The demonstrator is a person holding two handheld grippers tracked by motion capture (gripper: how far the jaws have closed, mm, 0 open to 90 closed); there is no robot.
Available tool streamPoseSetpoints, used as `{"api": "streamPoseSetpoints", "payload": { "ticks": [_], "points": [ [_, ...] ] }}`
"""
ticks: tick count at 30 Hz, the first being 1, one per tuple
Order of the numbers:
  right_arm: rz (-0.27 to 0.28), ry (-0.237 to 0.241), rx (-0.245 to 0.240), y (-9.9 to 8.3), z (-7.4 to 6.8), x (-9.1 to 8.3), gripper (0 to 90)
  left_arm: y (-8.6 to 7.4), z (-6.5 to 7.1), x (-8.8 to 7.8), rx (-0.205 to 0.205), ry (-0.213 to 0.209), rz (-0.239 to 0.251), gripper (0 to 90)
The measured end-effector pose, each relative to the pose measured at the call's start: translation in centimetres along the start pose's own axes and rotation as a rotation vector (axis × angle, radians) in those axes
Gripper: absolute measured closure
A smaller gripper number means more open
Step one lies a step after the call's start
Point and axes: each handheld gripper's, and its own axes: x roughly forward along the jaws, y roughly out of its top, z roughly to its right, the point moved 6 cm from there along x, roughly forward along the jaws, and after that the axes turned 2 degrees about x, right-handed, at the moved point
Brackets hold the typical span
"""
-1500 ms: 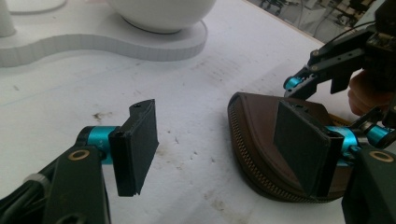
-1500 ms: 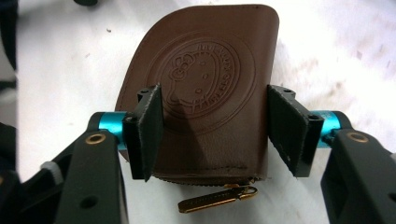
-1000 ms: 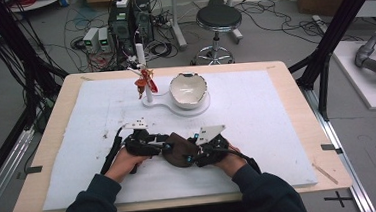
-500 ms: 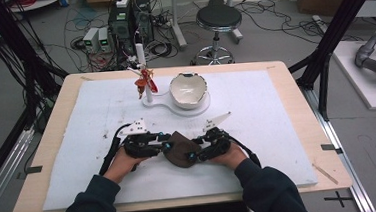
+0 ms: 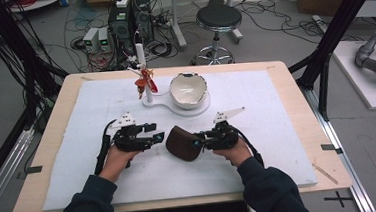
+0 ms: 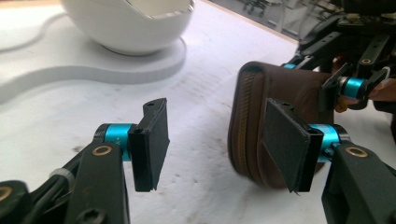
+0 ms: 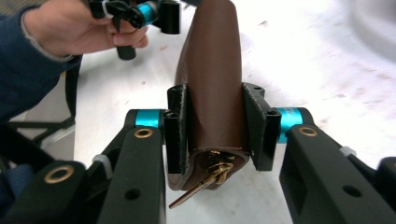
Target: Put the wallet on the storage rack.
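Two tongs, right tongs (image 7: 212, 128) pinching brown pouch (image 7: 212, 70), zipper pull half hidden, left tongs (image 6: 215, 140) spread, just opening, empty.

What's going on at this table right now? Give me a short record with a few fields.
Held thing: brown leather zip pouch, a brass key sticking out of its end
Right gripper: jaws just closed, clamped on the pouch's sides
Left gripper: jaws just opened, off the pouch, nothing between them
Behind: white broken-egg-shaped bowl on a white base
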Motion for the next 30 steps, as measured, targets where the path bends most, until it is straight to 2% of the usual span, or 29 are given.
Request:
{"api": "streamPoseSetpoints", "payload": {
  "ticks": [4, 6, 7, 8, 10, 11, 13, 14, 16, 18, 19, 22, 30],
  "points": [
    [0.049, -0.041, 0.005, 0.5, 0.6, -1.3, 66.8, 0.6, -1.1, -1.7, -0.005, 0.073, 0.032, 37.5],
    [0.060, -0.055, -0.002, 0.8, 0.7, -1.7, 66.8, 0.7, -1.4, -2.1, -0.003, 0.089, 0.036, 37.0],
    [0.067, -0.101, -0.027, 1.3, 0.9, -2.6, 66.9, 0.8, -1.8, -2.7, -0.011, 0.117, 0.046, 36.4],
    [0.077, -0.108, -0.039, 1.7, 1.0, -3.0, 66.9, 1.0, -2.5, -3.7, -0.008, 0.158, 0.051, 35.3],
    [0.102, -0.122, -0.059, 2.7, 1.3, -3.7, 66.9, 1.1, -3.3, -4.7, -0.008, 0.210, 0.060, 31.0],
    [0.103, -0.131, -0.065, 3.1, 1.4, -4.0, 66.9, 1.1, -3.3, -4.7, -0.008, 0.210, 0.060, 28.1],
    [0.105, -0.140, -0.078, 3.6, 1.5, -4.2, 66.9, 1.1, -4.0, -5.7, -0.015, 0.250, 0.072, 25.7],
    [0.106, -0.154, -0.096, 4.3, 1.6, -4.5, 66.9, 1.1, -4.4, -6.2, -0.022, 0.269, 0.079, 21.7],
    [0.114, -0.170, -0.135, 6.2, 1.8, -5.3, 66.9, 1.0, -5.4, -7.4, -0.031, 0.302, 0.099, 20.3],
    [0.121, -0.181, -0.153, 7.4, 2.0, -5.6, 67.0, 1.0, -5.7, -7.9, -0.028, 0.311, 0.102, 20.3],
    [0.124, -0.189, -0.167, 8.1, 2.1, -5.8, 67.0, 0.8, -6.3, -8.6, -0.033, 0.333, 0.118, 20.3],
    [0.127, -0.206, -0.180, 9.8, 2.8, -6.0, 67.0, 0.4, -7.0, -9.3, -0.050, 0.356, 0.132, 20.4],
    [0.109, -0.249, -0.222, 13.7, 5.3, -5.0, 67.0, -0.1, -7.4, -9.2, -0.074, 0.351, 0.125, 21.0]
  ]
}}
